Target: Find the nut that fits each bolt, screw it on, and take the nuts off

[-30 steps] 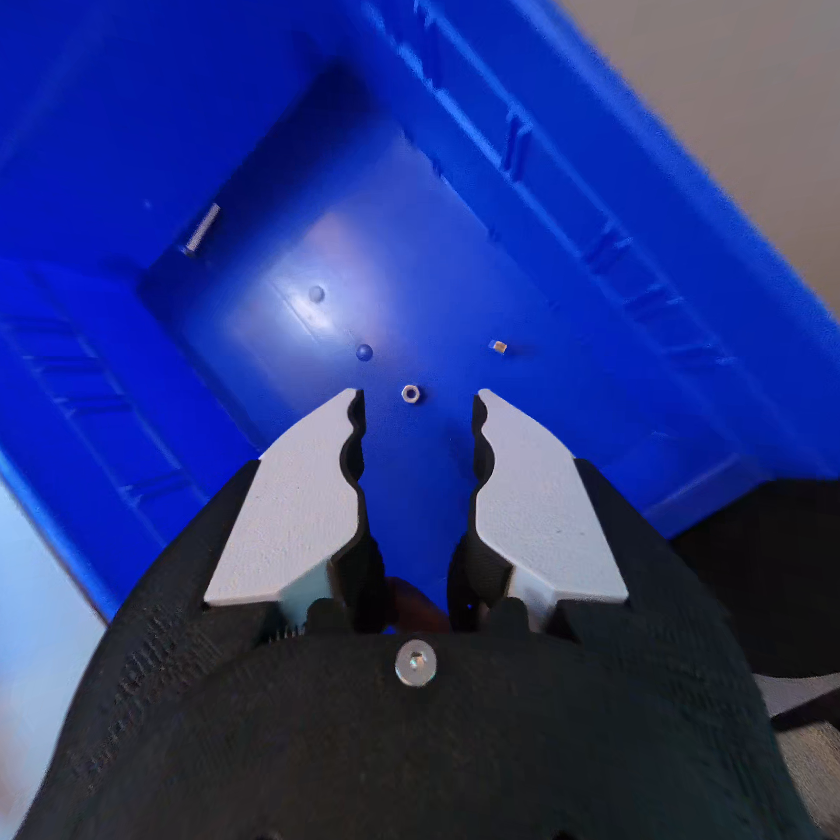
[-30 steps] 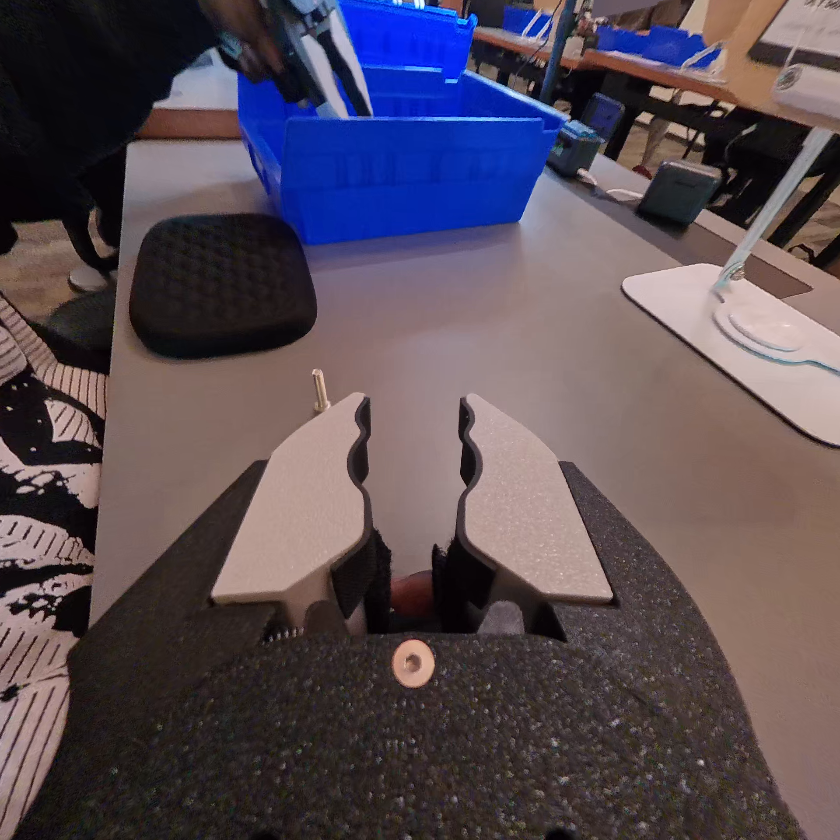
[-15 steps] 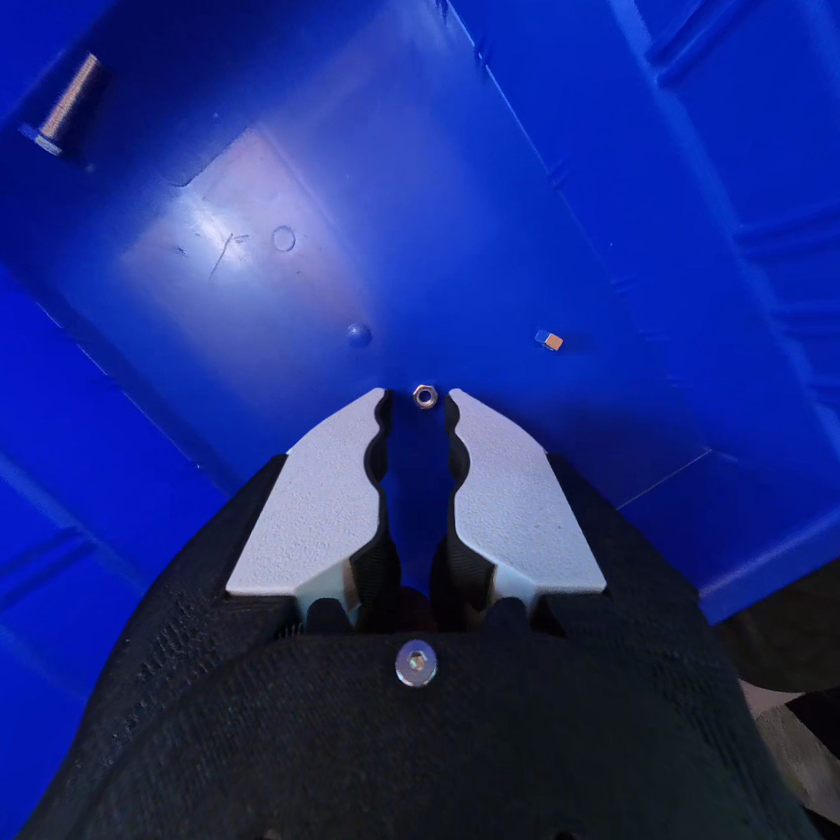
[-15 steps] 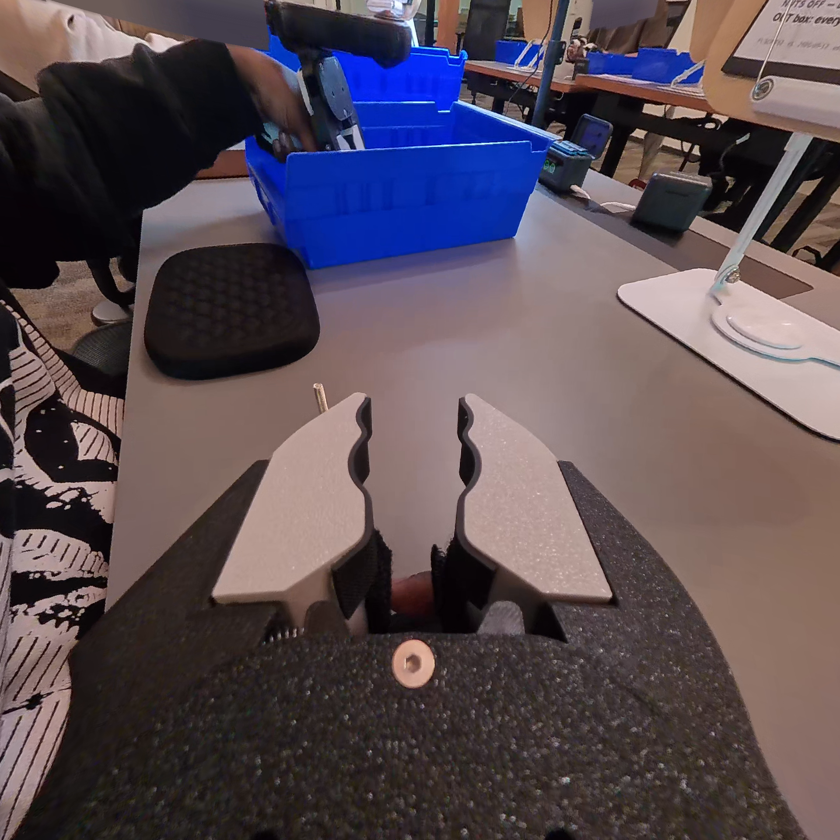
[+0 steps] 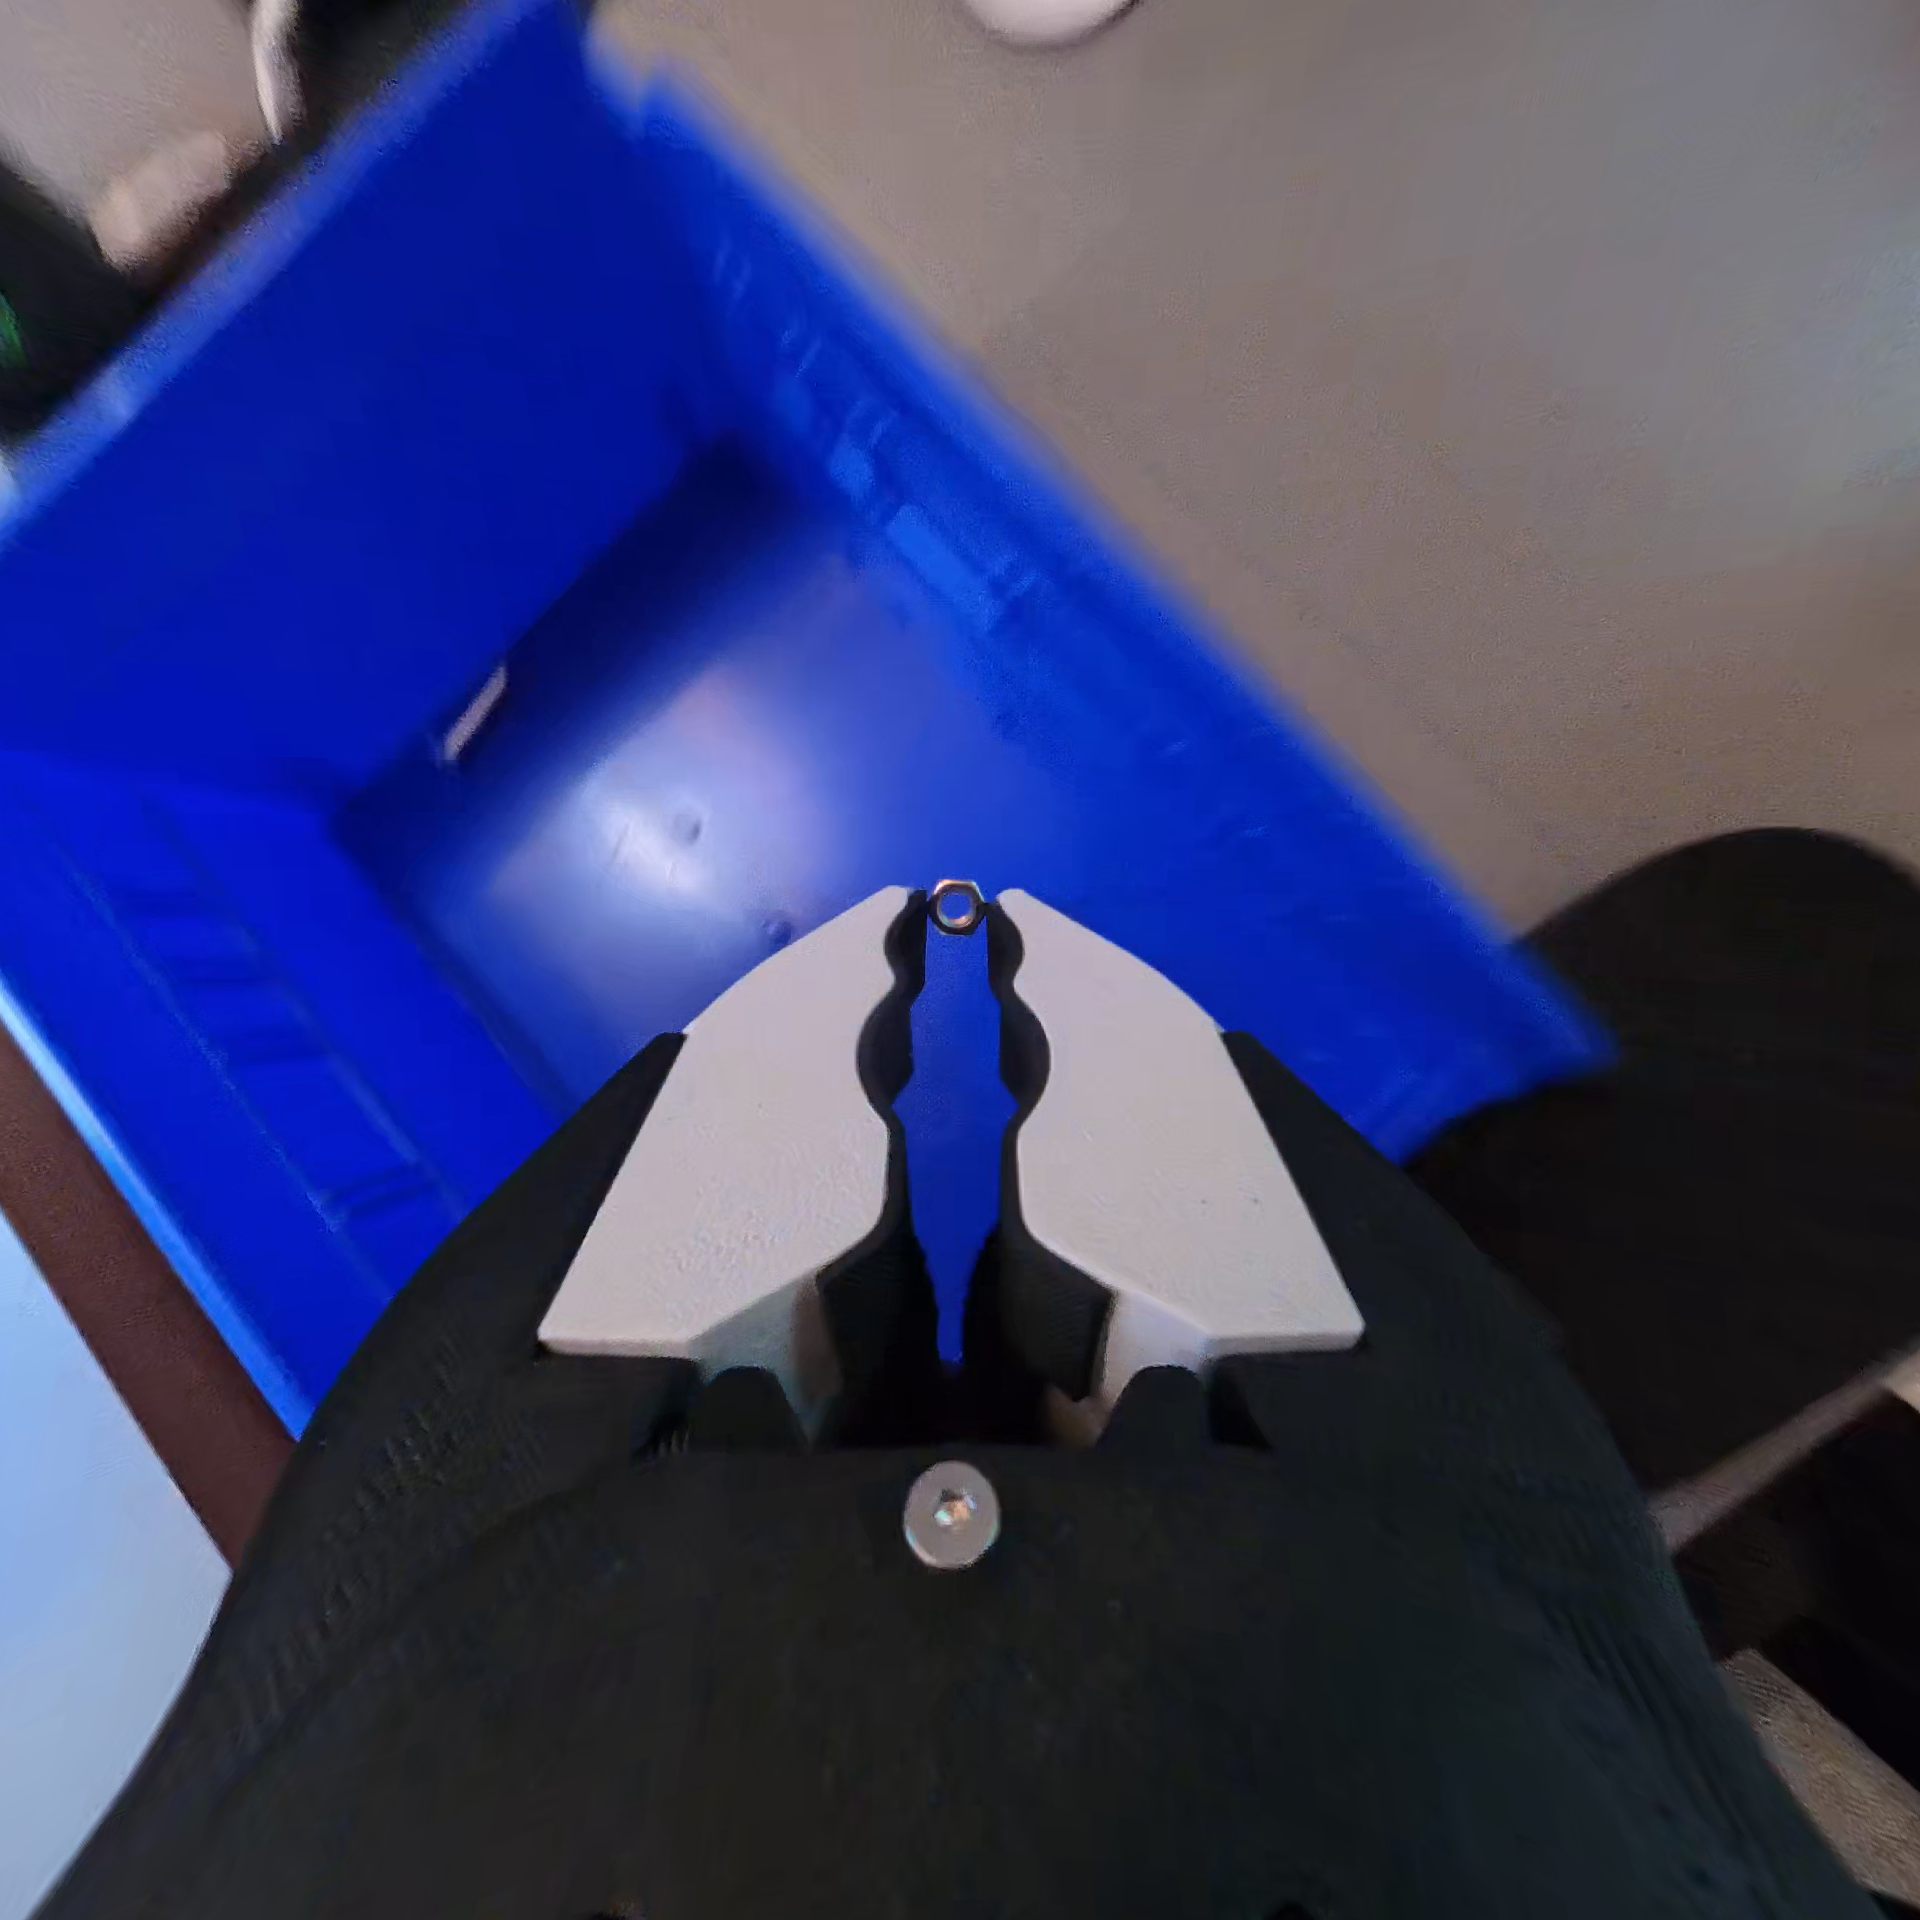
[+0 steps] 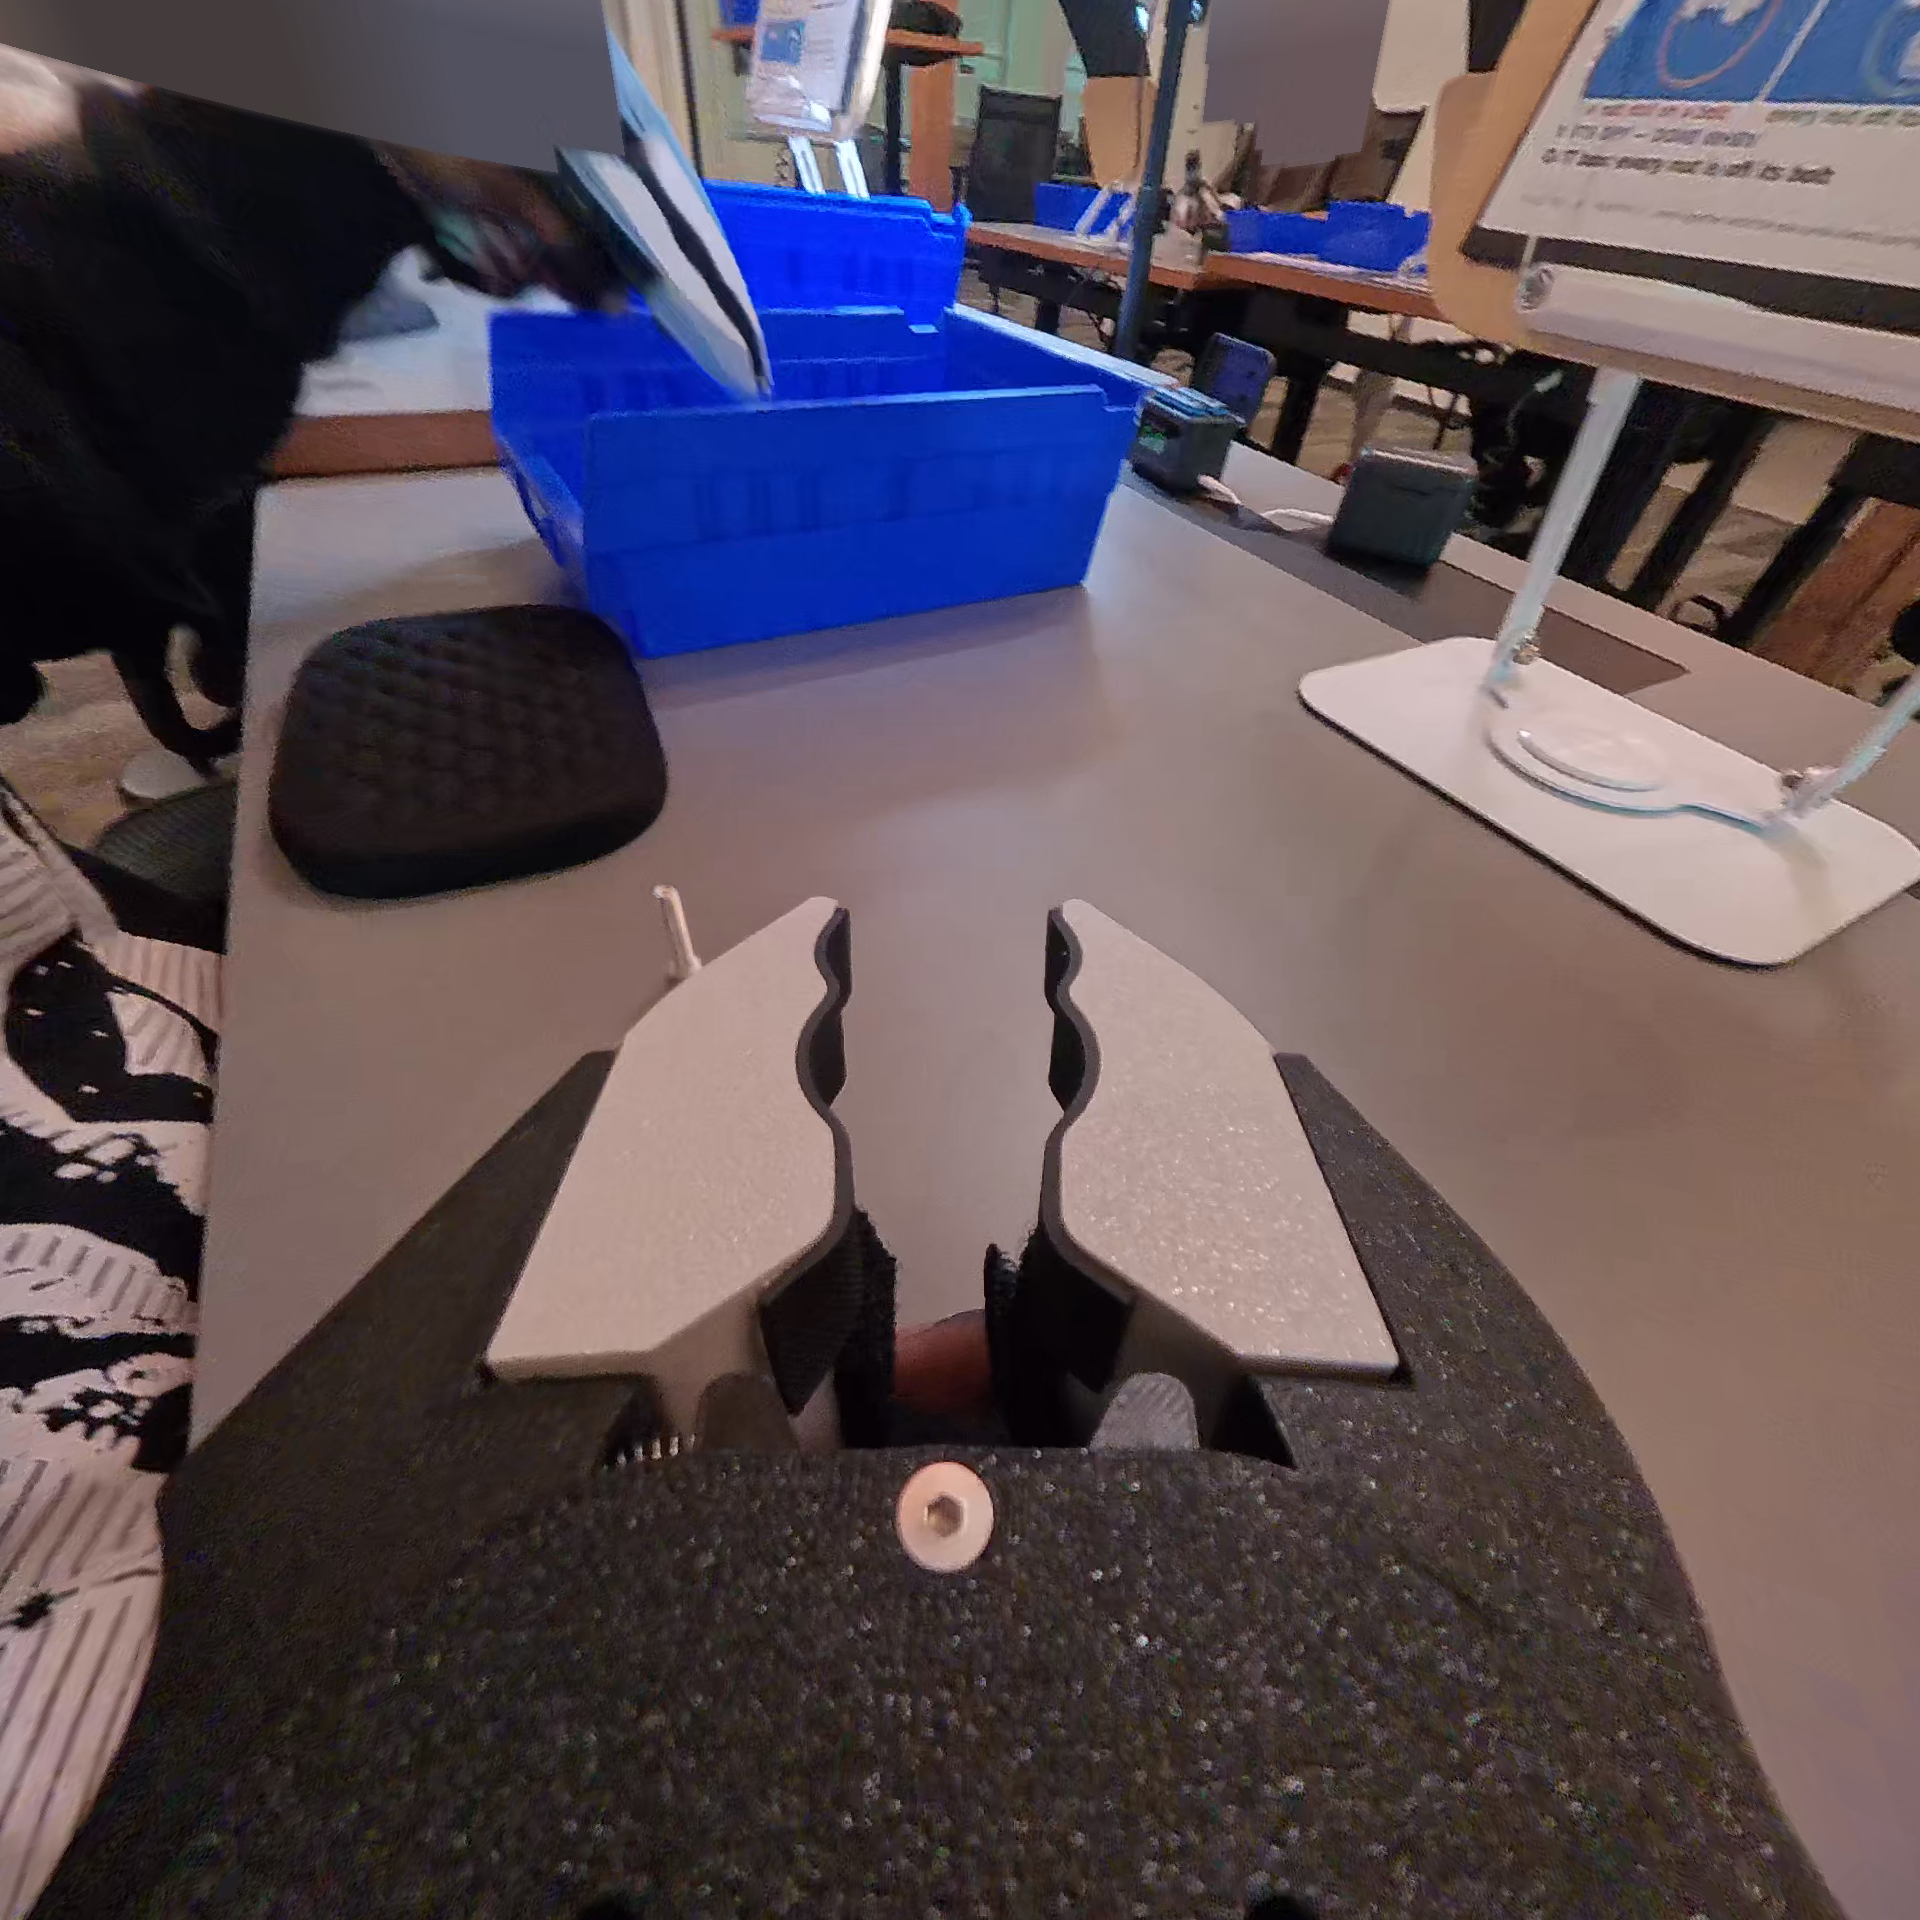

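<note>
Now that your left gripper [image 5: 958, 906] has come up out of the bin [image 5: 312, 540] with the nut [image 5: 956, 908] clamped at its fingertips, one candidate is ready to try. Past those fingers the bin's walls fall away, so travel looks free. Your right gripper [image 6: 948, 925] rests with fingers apart; the bolt [image 6: 673, 928] stands just left of them on the surface [image 6: 1039, 790].

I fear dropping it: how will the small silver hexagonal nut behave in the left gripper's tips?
The small silver hexagonal nut looks rigid and probably very light. Pinched only at the left gripper tips, it could slip or twist out.
</note>
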The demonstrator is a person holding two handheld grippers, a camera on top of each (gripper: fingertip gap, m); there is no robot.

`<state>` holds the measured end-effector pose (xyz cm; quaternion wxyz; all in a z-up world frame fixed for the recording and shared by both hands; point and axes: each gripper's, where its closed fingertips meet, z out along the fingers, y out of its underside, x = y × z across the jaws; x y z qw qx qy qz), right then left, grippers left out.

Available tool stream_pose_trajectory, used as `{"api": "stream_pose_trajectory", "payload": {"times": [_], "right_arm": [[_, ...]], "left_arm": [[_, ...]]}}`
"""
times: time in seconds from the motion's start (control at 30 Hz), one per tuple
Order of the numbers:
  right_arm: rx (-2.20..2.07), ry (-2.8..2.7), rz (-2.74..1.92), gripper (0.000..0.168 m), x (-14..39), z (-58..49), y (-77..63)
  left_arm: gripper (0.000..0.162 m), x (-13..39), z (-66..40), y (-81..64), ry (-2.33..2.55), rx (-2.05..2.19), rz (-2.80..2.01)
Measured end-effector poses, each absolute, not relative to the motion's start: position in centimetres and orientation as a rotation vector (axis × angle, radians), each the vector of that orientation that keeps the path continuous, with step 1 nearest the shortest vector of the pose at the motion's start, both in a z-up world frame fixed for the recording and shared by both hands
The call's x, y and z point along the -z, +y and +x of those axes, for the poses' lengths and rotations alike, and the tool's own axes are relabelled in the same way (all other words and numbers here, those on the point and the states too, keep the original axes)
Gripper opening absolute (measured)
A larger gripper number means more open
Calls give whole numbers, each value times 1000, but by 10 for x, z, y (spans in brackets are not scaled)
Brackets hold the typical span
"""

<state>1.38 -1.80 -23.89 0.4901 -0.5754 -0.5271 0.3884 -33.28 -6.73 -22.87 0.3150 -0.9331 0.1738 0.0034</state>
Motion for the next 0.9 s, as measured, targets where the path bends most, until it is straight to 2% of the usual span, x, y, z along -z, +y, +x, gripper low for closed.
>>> {"api": "stream_pose_trajectory", "payload": {"times": [0.1,0.2,0.47,0.6,0.9], "right_arm": [[-919,-1277,-1411,36,242,20,-14],[-929,-1259,-1391,36,238,21,-15],[-921,-1277,-1390,35,242,20,-16],[-930,-1267,-1374,35,240,21,-17],[-949,-1246,-1356,35,236,23,-17]], "left_arm": [[11,185,-262,-76,694,33,-2289],[11,182,-184,-90,960,103,-2190],[11,246,-31,-116,1342,415,-2103],[12,279,-4,-110,1375,366,-2162],[12,318,-4,-81,1348,235,-2318]]}}
